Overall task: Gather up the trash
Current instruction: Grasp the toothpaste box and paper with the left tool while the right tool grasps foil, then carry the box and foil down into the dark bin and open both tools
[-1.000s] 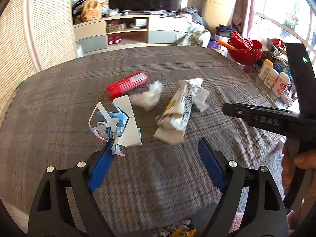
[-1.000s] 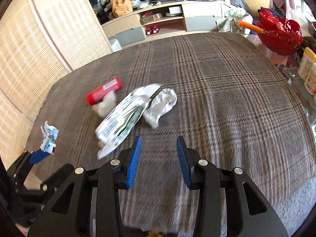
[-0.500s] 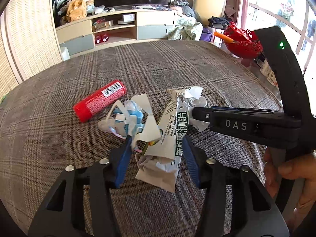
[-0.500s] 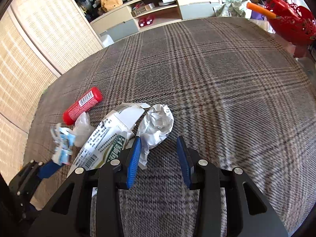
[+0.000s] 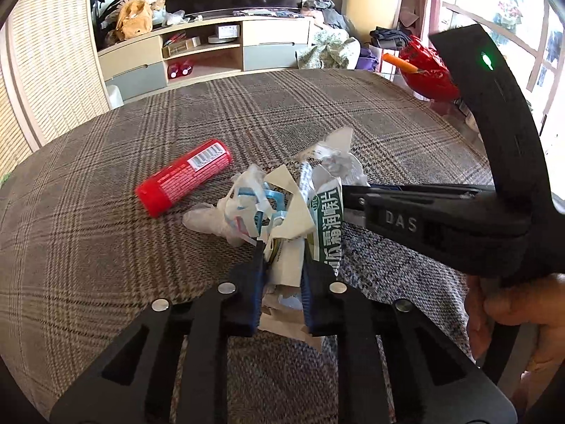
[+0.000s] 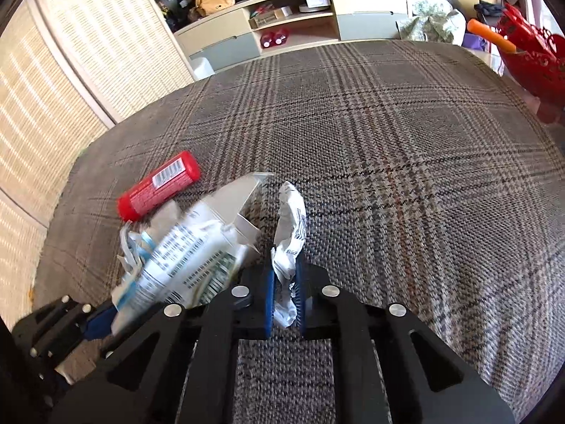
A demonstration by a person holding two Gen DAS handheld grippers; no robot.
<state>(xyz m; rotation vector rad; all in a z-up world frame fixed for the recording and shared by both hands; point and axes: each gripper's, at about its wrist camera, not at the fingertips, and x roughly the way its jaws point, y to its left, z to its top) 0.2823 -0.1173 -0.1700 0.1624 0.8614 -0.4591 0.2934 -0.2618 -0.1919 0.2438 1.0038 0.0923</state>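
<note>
Trash lies on a plaid-covered table [image 5: 353,113]. My left gripper [image 5: 281,247] is shut on a crushed white and green carton [image 5: 326,226], with torn blue and white paper scraps [image 5: 254,208] caught against it. My right gripper [image 6: 284,261] is shut on a crumpled white paper [image 6: 291,219]. It reaches in from the right in the left wrist view [image 5: 348,201]. A red tube [image 5: 183,176] lies loose to the left, also in the right wrist view [image 6: 159,185]. A clear plastic wad [image 5: 204,219] lies by the scraps.
A red basket [image 5: 429,76] with an orange item stands beyond the table's right edge. A TV cabinet [image 5: 212,53] is behind. A wicker screen [image 6: 88,46] stands on the left. A hand [image 5: 512,318] holds the right gripper.
Both grippers have closed: the left onto the carton and scraps, the right onto the crumpled paper. Both moved in closer to the trash pile.
</note>
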